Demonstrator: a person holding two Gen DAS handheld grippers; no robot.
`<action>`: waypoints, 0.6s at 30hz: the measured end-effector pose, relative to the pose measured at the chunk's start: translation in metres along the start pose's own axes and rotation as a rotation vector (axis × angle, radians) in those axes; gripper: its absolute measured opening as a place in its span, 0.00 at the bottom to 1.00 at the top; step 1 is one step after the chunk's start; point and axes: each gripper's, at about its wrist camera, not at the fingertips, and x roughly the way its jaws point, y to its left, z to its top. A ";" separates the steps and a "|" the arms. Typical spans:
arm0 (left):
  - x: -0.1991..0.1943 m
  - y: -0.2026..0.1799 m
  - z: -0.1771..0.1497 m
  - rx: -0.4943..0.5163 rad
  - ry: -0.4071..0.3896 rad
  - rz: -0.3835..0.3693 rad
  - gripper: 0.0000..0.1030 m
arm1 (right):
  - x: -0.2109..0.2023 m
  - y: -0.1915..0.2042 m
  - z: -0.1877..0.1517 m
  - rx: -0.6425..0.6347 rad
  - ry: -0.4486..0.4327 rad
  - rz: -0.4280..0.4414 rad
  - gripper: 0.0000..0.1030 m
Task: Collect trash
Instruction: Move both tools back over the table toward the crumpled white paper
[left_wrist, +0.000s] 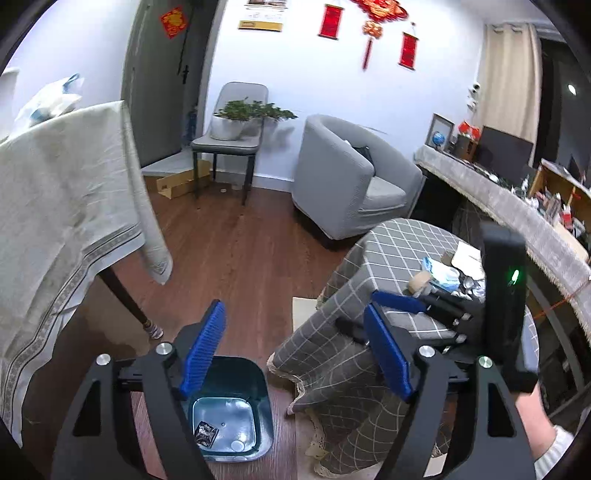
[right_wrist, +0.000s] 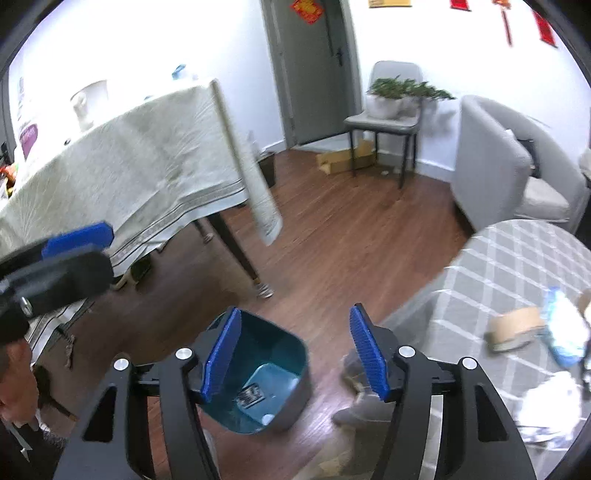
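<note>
Two grippers up, both empty. Left gripper (left_wrist: 295, 354): blue pads wide apart, nothing between them, hanging over the teal bin (left_wrist: 231, 410) on the wood floor (left_wrist: 236, 254). In the bin I see a dark wrapper (left_wrist: 206, 432) and a small white cap (left_wrist: 238, 445) on the bottom. Right gripper (right_wrist: 293, 354): jaws also spread wide, holding nothing, above and just right of the bin (right_wrist: 258, 373); from the left cam it sits over the edge of the round table.

Surfaces, L to R: dining table w/ beige cloth (left_wrist: 62, 192), bin on the floor btwn the two tables, then the round table w/ grey checked cloth (left_wrist: 391, 251). Rest of the trash is still on that table: tape roll (right_wrist: 515, 326), blue-white plastic packet (right_wrist: 565, 336), crumpled white/foil bits (left_wrist: 469, 284) near the far edge.

Room beyond: door, grey chair w/ potted plant (left_wrist: 240, 118), grey armchair (left_wrist: 351, 177), long cluttered counter (left_wrist: 517, 206) on the right.
</note>
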 end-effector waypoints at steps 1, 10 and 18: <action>0.002 -0.005 0.000 0.007 0.001 -0.006 0.78 | -0.005 -0.007 0.000 0.007 -0.010 -0.009 0.62; 0.039 -0.060 -0.001 0.052 0.043 -0.098 0.83 | -0.054 -0.087 0.002 0.102 -0.088 -0.077 0.74; 0.076 -0.104 -0.002 0.064 0.094 -0.183 0.89 | -0.080 -0.146 -0.004 0.175 -0.125 -0.109 0.82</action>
